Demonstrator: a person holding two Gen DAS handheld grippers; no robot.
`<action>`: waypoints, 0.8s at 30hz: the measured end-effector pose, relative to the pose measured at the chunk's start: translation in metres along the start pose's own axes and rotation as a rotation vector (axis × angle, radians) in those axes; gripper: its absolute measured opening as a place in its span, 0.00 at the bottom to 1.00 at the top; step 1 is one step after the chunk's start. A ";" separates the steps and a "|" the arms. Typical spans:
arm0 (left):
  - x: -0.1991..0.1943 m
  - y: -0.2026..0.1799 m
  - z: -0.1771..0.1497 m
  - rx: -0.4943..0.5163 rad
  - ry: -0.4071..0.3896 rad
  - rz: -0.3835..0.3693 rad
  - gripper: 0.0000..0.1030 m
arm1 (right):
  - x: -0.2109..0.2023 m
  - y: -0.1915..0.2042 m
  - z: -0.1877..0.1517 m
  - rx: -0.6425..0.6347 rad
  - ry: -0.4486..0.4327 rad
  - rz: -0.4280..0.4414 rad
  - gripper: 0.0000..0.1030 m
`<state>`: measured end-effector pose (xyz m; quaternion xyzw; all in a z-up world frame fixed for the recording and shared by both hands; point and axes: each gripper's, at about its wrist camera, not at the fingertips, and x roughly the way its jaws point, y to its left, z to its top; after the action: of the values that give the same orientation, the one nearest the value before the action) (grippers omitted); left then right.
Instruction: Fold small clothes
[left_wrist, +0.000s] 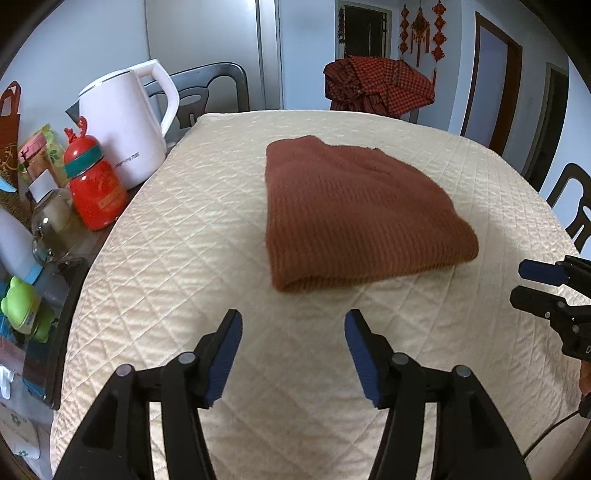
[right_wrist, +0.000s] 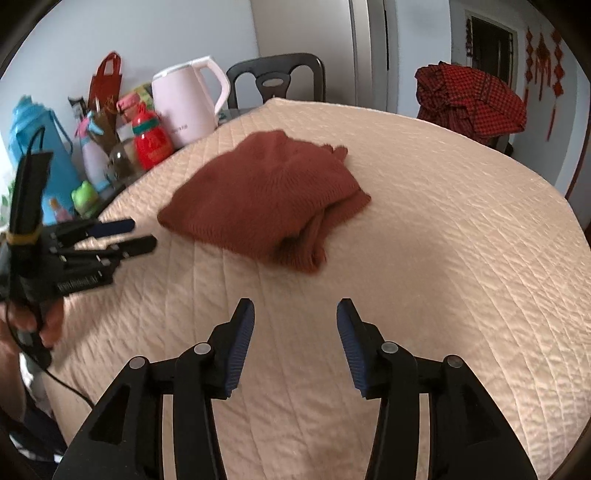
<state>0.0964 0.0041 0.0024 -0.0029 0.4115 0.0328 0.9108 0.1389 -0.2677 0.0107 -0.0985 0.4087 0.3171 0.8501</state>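
Observation:
A rust-brown knitted garment (left_wrist: 351, 214) lies folded into a compact rectangle on the cream quilted table cover (left_wrist: 207, 206). It also shows in the right wrist view (right_wrist: 266, 195), with a folded edge facing me. My left gripper (left_wrist: 293, 325) is open and empty, hovering above the cover a little in front of the garment; it also shows in the right wrist view (right_wrist: 142, 234). My right gripper (right_wrist: 295, 314) is open and empty, in front of the garment; it shows at the right edge of the left wrist view (left_wrist: 517, 282).
A pink kettle (left_wrist: 125, 122), a red bottle (left_wrist: 94, 184), a glass jar (left_wrist: 51, 218) and other bottles crowd the table's left side. A red checked cloth (left_wrist: 376, 86) hangs on a chair at the back. Dark chairs (right_wrist: 277, 79) stand around the table.

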 end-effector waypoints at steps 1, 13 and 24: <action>0.001 0.000 -0.001 0.006 0.004 0.003 0.63 | 0.002 -0.001 -0.002 0.002 0.006 -0.003 0.46; 0.019 0.011 -0.006 0.000 0.054 0.018 0.67 | 0.019 -0.003 -0.006 0.007 0.034 -0.043 0.46; 0.022 0.014 -0.008 -0.024 0.051 0.015 0.77 | 0.026 0.003 -0.006 -0.027 0.040 -0.069 0.49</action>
<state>0.1041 0.0192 -0.0184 -0.0117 0.4341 0.0443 0.8997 0.1450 -0.2559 -0.0130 -0.1302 0.4178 0.2910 0.8508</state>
